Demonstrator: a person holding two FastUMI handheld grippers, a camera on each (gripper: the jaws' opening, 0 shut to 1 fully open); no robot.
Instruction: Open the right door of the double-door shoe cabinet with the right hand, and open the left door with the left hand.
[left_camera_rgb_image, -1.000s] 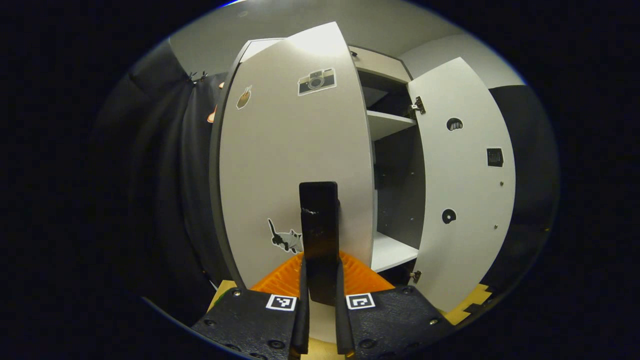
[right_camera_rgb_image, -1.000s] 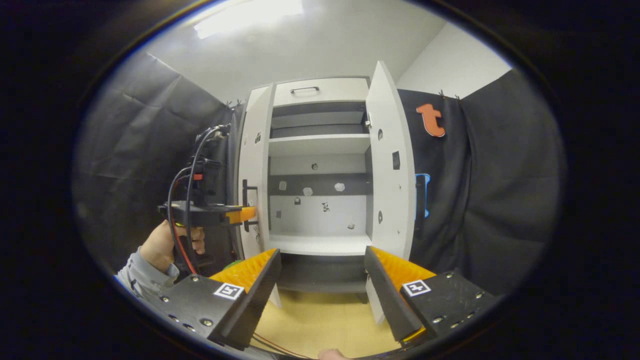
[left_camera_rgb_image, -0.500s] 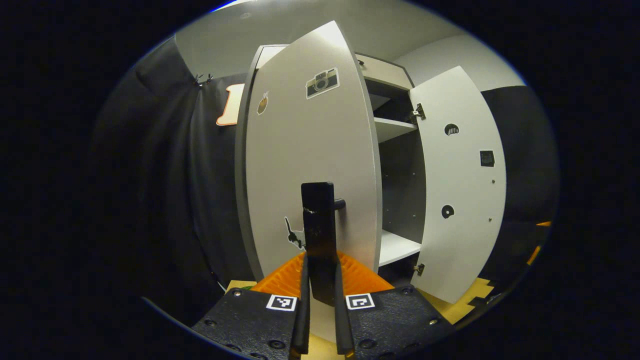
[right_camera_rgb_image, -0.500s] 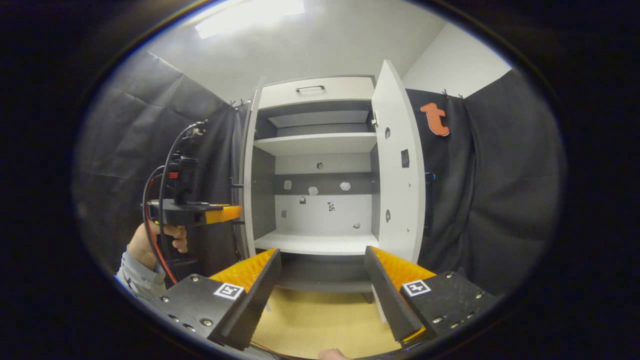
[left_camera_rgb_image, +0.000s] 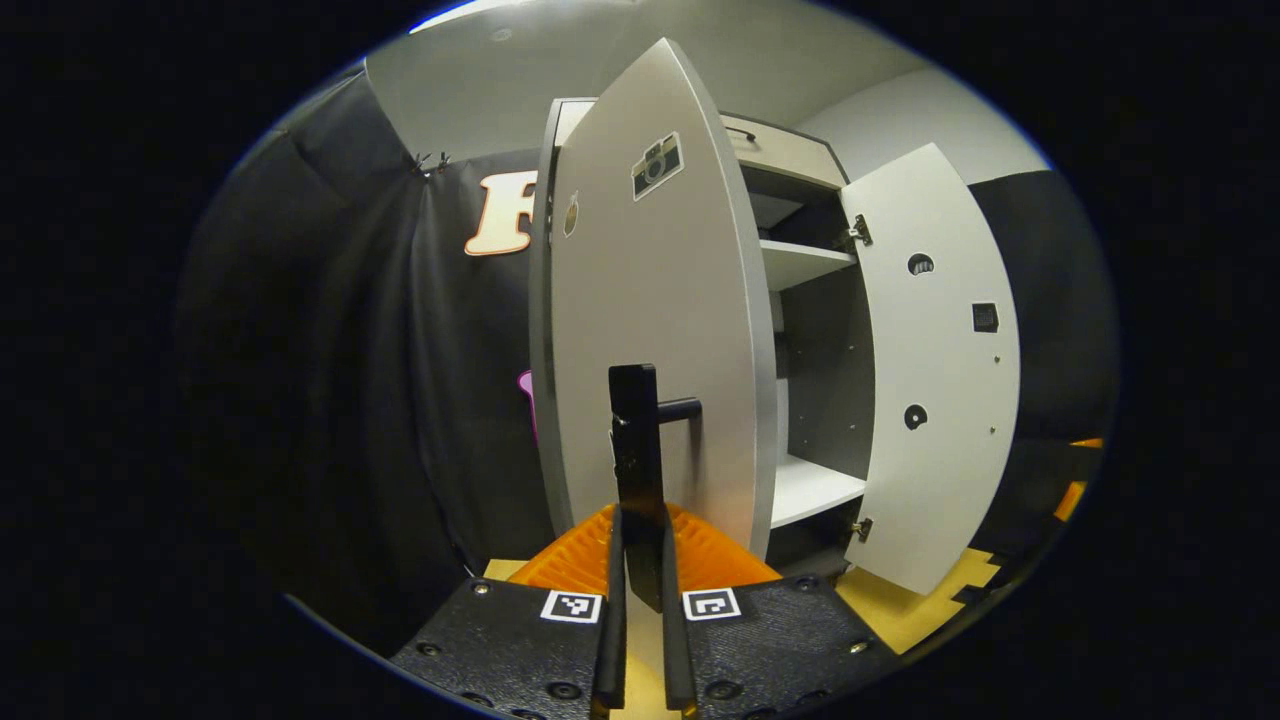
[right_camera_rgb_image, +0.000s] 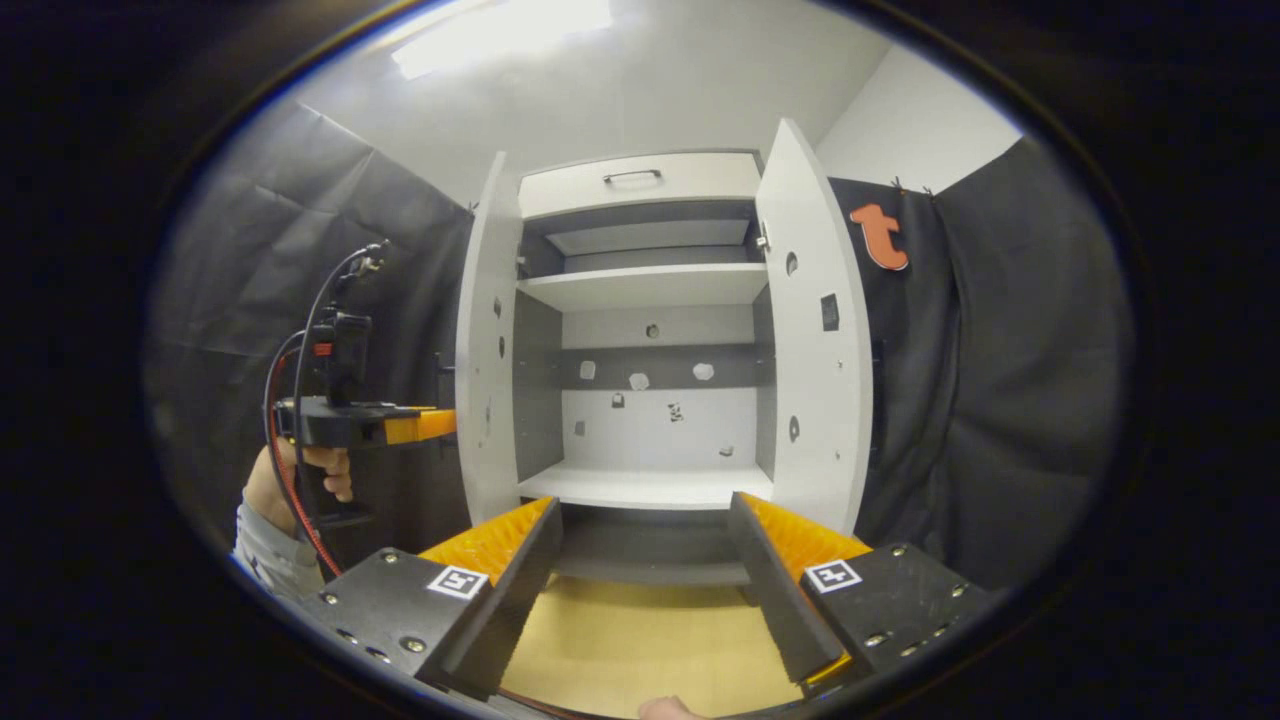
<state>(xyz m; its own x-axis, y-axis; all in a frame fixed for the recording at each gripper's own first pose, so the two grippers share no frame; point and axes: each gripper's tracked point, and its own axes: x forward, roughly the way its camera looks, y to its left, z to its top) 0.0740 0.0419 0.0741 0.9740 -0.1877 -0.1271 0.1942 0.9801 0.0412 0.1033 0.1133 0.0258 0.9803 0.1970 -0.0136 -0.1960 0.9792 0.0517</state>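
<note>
Left tool (left_camera_rgb_image: 638, 560) fingers closed narrow on the black bar handle (left_camera_rgb_image: 640, 470) of the left door (left_camera_rgb_image: 655, 330); both fingers press the handle's lower part, the handle rising upright between them. Left door swung well out from the shoe cabinet (right_camera_rgb_image: 640, 185), outer face with a camera sticker (left_camera_rgb_image: 657, 165) toward the left gripper view. In the right gripper view the same left door (right_camera_rgb_image: 485, 340) stands nearly edge-on, inner face showing. The left tool (right_camera_rgb_image: 425, 425) is level at its outer side, held by a person's hand (right_camera_rgb_image: 300, 475) with a grey sleeve (right_camera_rgb_image: 262, 545); red and black cables (right_camera_rgb_image: 290, 400) loop up from it. Handle contact hidden behind the door edge there.

Right tool (right_camera_rgb_image: 645, 570) wide, fingers well apart, holding nothing, pointed at the cabinet's open middle, above the yellowish floor (right_camera_rgb_image: 640, 650). Right door (right_camera_rgb_image: 815, 330) swung out, inner face showing small dark marks; also seen in the left gripper view (left_camera_rgb_image: 935, 370) with hinges at its left edge.

Cabinet interior open: upper shelf (right_camera_rgb_image: 645, 285), lower shelf (right_camera_rgb_image: 645, 487), dark back band with small stickers (right_camera_rgb_image: 640, 380). A drawer front with a handle (right_camera_rgb_image: 630, 175) is at the cabinet top. Black cloth wall (right_camera_rgb_image: 1000, 380) on both sides.
</note>
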